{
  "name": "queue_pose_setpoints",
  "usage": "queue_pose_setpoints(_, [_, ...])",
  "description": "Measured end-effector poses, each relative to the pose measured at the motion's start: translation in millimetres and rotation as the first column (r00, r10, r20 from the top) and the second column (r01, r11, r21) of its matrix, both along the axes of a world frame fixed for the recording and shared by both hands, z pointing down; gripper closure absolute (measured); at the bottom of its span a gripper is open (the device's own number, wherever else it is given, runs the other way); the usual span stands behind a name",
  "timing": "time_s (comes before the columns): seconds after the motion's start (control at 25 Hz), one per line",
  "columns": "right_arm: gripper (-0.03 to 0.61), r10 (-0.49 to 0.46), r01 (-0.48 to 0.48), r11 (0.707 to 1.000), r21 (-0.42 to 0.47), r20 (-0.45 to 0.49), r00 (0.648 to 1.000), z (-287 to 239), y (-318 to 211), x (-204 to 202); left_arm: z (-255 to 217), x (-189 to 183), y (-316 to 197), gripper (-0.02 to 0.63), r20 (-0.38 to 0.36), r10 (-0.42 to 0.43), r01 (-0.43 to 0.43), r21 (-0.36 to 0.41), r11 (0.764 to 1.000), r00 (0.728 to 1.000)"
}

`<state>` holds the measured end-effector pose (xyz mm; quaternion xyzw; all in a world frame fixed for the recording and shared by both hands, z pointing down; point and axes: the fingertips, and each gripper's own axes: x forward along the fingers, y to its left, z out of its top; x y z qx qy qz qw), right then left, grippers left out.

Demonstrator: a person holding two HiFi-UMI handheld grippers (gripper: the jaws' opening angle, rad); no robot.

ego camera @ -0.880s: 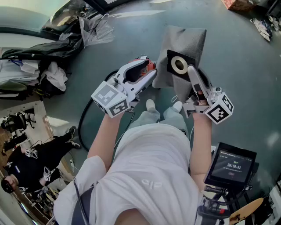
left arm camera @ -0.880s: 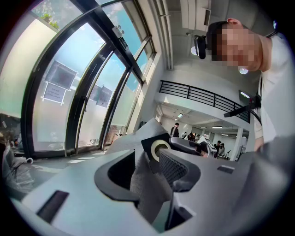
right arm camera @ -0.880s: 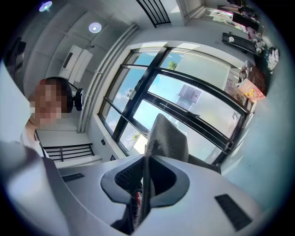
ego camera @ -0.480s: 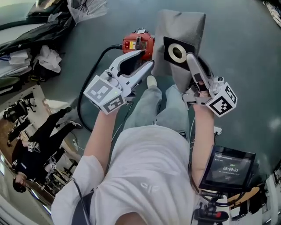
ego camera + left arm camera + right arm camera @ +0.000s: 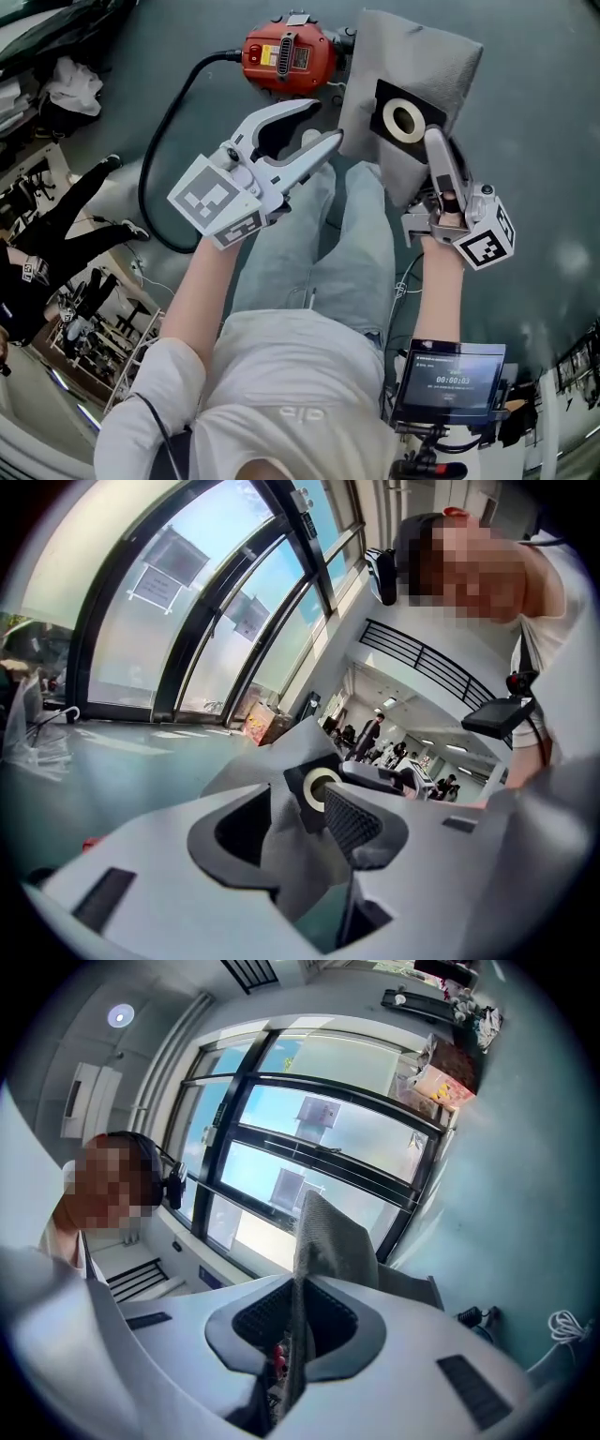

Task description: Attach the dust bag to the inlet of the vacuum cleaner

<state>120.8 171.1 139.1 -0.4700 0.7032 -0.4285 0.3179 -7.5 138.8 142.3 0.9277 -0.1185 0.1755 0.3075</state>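
The grey fabric dust bag (image 5: 412, 56) hangs in the air above the floor, its black collar with a white ring (image 5: 405, 120) facing up. My left gripper (image 5: 330, 127) is shut on the bag's left edge, and its own view shows grey fabric (image 5: 281, 761) between the jaws with the collar (image 5: 319, 787) just beyond. My right gripper (image 5: 433, 141) is shut on the bag beside the collar; the fabric (image 5: 328, 1237) runs edge-on between its pads. The red vacuum cleaner (image 5: 281, 58) sits on the floor, left of the bag and beyond the left gripper, apart from both.
A black hose (image 5: 159, 159) loops from the vacuum across the grey floor. The person's legs (image 5: 337, 253) stand under the grippers. A screen on a rig (image 5: 450, 380) is at lower right. Another person in black (image 5: 37, 253) and clutter (image 5: 70, 80) are at left.
The vacuum, mostly hidden behind the left gripper before, now shows whole above it. Both grippers have kept their hold on the bag and sit lower in the picture.
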Motion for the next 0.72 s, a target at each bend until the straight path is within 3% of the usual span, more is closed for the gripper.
queue_pose_setpoints(0.28, [0.543, 0.019, -0.018, 1.0, -0.021, 0.025, 1.0, 82.0, 2.6, -4.8, 90.8, 0.6, 8.7, 0.445, -0.007, -0.016, 0.016, -0.044, 0.999, 1.0])
queue_pose_setpoints(0.44, [0.543, 0.081, -0.081, 0.997, -0.006, 0.042, 0.996, 111.8, -1.5, 7.0, 139.6, -8.7, 6.9, 0.445, -0.003, -0.05, 0.05, -0.086, 0.995, 0.999])
queue_pose_setpoints(0.6, [0.543, 0.119, -0.12, 0.993, 0.016, 0.058, 0.991, 114.2, -2.3, 25.1, 149.1, -9.6, 4.9, 0.445, 0.029, -0.059, 0.061, -0.067, 0.996, 0.998])
queue_pose_setpoints(0.72, [0.543, 0.107, -0.107, 0.994, 0.012, 0.05, 0.993, 111.1, -8.3, 35.6, 140.5, -3.1, -3.3, 0.445, 0.008, -0.072, 0.072, -0.044, 0.996, 0.997])
